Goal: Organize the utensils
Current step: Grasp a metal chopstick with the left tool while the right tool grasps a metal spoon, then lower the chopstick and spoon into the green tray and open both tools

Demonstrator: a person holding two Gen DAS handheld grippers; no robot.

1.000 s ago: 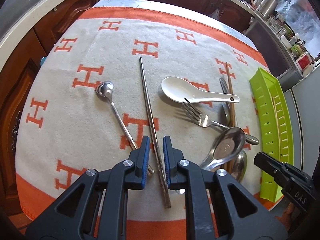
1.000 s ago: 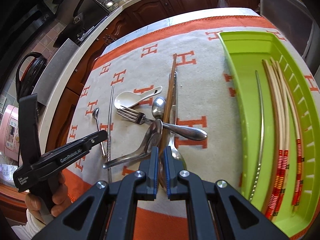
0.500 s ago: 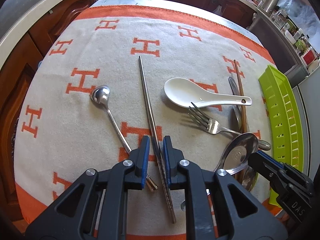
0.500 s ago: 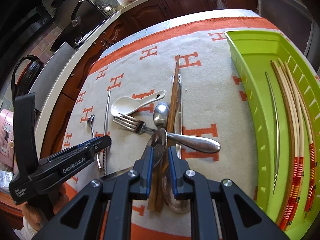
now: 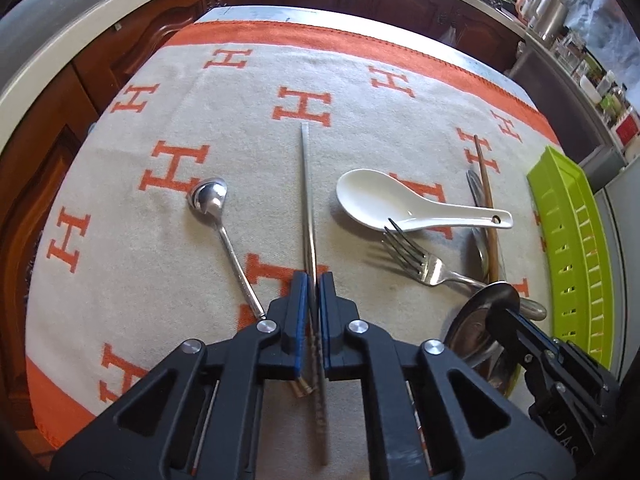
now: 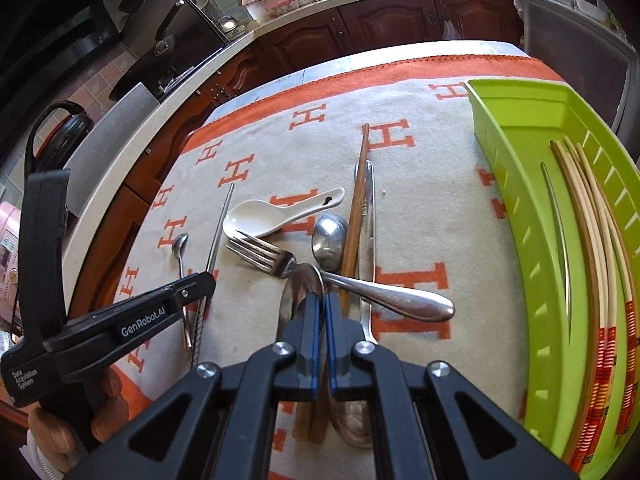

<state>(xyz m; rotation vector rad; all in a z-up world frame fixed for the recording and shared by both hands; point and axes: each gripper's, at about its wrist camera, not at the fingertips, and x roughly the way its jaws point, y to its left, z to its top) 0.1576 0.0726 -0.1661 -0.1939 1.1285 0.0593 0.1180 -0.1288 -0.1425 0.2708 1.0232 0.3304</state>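
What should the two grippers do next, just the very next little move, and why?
Probably lift both straight up a little. The left gripper has just closed on the metal chopstick, the right gripper on the wooden chopstick, which lies tangled among spoons and a fork; the green tray already holds chopsticks.

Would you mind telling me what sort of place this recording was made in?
Most likely a home kitchen: dark wooden cabinets under a pale countertop, black pans hanging behind, and a metal kettle on the counter.
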